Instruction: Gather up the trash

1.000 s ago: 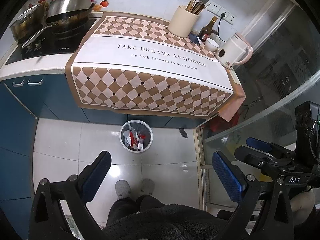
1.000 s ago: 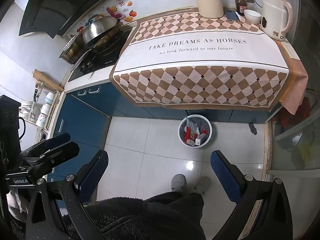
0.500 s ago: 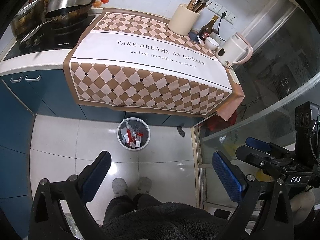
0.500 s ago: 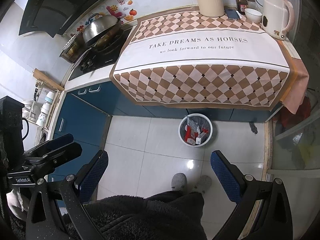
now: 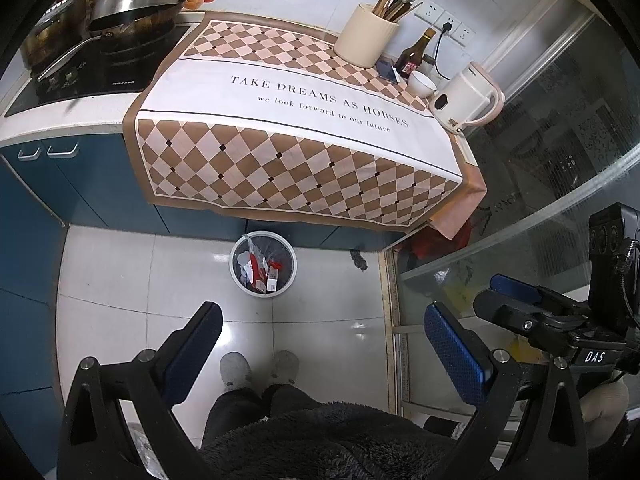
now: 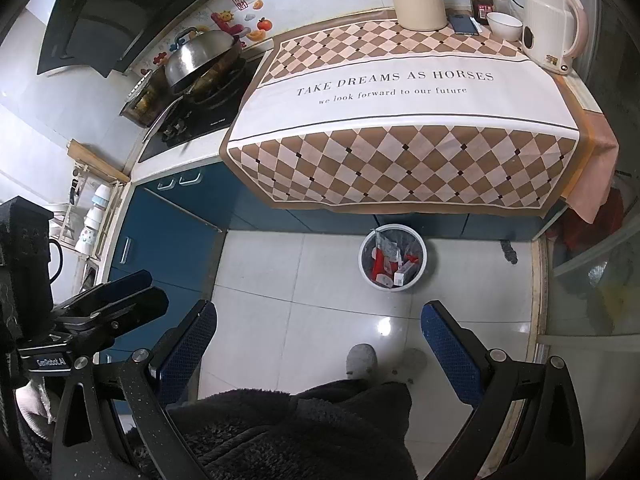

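Both hand-held grippers, left and right, hung agape and empty, well short of the bin holding wrappers; collecting seemed finished, leaving only withdrawal.

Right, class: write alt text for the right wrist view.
Open blue-padded right tool hangs over a white tiled floor, facing a round white bin holding red-and-white wrappers. Behind it, a brown checked cloth drapes a blue-cabinet counter.

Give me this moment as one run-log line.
left tool: open, empty | right tool: open, empty | bin: on floor by counter, holds trash | cloth: bare
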A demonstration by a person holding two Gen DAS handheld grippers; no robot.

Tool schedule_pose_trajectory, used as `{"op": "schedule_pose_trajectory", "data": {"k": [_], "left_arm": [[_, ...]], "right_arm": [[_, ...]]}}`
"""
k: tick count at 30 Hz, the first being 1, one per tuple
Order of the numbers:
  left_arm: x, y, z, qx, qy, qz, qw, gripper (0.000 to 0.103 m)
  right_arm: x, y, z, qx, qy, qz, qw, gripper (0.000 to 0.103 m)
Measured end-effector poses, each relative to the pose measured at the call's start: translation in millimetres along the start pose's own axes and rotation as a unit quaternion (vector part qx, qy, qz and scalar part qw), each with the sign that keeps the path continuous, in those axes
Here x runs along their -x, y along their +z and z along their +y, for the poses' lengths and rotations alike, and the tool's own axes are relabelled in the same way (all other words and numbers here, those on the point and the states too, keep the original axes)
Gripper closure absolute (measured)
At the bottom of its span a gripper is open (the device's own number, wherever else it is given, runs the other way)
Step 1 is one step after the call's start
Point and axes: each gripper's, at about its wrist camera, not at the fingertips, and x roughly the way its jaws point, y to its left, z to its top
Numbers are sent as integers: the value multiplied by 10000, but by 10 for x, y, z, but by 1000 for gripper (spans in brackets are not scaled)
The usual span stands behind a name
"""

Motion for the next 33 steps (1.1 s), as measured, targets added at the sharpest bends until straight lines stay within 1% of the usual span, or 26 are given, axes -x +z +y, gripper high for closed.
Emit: {"op": "schedule_pose_trajectory", "data": {"k": [8, 33], "left_arm": [[-16, -16, -55, -6, -53, 12, 10000, 0], [-19, -7, -127, -72, -75, 40, 9999, 0]], "right_arm": [[11, -105, -36, -121, 76, -30, 9999, 0], [82, -74, -86, -304, 137, -68, 9994, 0]]}}
